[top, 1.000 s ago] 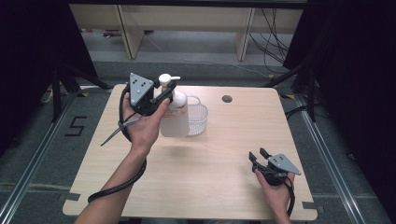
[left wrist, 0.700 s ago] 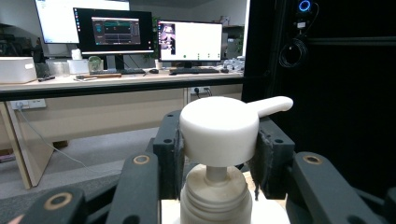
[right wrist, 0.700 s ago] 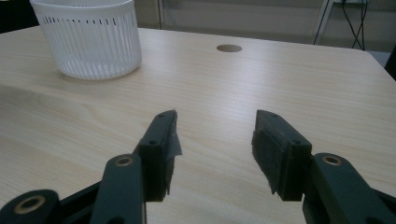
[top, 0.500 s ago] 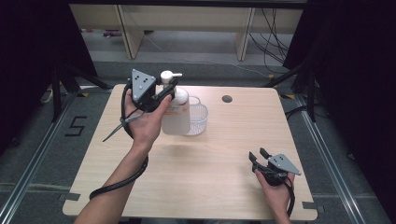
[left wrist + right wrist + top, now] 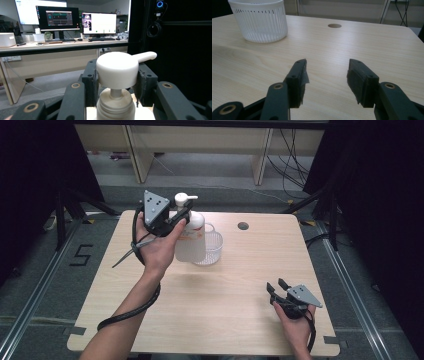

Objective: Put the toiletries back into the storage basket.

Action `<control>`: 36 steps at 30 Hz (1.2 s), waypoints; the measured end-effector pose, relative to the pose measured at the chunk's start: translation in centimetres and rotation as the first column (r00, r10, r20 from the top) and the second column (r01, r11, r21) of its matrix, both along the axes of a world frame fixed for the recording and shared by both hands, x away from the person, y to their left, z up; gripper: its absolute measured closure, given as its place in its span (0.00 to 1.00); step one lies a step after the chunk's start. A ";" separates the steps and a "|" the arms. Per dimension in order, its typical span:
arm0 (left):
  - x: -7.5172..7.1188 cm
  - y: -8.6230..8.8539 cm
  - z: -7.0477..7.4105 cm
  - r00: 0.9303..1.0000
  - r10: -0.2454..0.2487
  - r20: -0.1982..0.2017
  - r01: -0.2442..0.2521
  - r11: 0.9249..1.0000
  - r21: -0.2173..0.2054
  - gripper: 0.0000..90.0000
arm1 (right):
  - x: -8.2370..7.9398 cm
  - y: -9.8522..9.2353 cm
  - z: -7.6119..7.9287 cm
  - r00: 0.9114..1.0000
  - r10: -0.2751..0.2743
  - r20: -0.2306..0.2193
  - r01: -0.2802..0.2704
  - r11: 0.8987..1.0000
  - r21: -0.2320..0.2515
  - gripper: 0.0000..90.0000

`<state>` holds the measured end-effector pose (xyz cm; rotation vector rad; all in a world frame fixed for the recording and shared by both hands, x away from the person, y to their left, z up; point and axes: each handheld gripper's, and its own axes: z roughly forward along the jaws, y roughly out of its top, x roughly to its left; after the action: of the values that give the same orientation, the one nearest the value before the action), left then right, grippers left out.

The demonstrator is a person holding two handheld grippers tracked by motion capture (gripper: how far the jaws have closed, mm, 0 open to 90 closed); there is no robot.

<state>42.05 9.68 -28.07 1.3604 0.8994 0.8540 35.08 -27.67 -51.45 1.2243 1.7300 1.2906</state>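
While clamped at its neck, pump bottle (image 5: pixel 117 75) between left fingers (image 5: pixel 90 82).

Pump bottle (image 5: pixel 190 240), upright, beside basket (image 5: pixel 212 251).
Translucent whitish body, white pump head (image 5: pixel 117 68) with spout turned sideways; neck sat between the left tool's (image 5: pixel 181 216) jaws. White slotted basket stood on the table, touching the bottle.

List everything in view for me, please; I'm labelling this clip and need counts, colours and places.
pump bottle: one, white pump on a pale clear body, far-left part of the table, held at the pump head
basket: one, white mesh, just right of the bottle
table: one, light wood, round hole near the far edge
left tool: one, black, shut on the pump head
right tool: one, black, open, near-right of the table
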 end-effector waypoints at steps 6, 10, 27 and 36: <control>0.2 -0.1 0.2 1.000 -0.003 0.000 0.003 1.000 -0.007 0.66 | -0.1 0.0 0.0 1.000 -0.004 -0.002 0.004 1.000 -0.004 0.56; 0.4 -0.1 0.4 1.000 -0.004 0.000 0.004 1.000 -0.008 0.66 | -0.1 0.0 0.1 1.000 -0.004 -0.009 0.004 1.000 -0.011 0.56; 1.3 -0.6 0.8 1.000 -0.012 0.001 0.012 1.000 0.000 0.66 | -0.3 0.2 0.1 1.000 -0.013 -0.023 0.013 1.000 0.003 0.56; 1.9 -1.0 1.0 1.000 -0.020 0.005 0.020 1.000 0.002 0.66 | -0.2 0.2 0.0 1.000 -0.014 -0.014 0.014 1.000 0.005 0.56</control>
<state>43.92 8.70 -27.09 1.3666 0.8795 0.8429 34.87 -27.50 -51.41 1.2493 1.7263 1.2823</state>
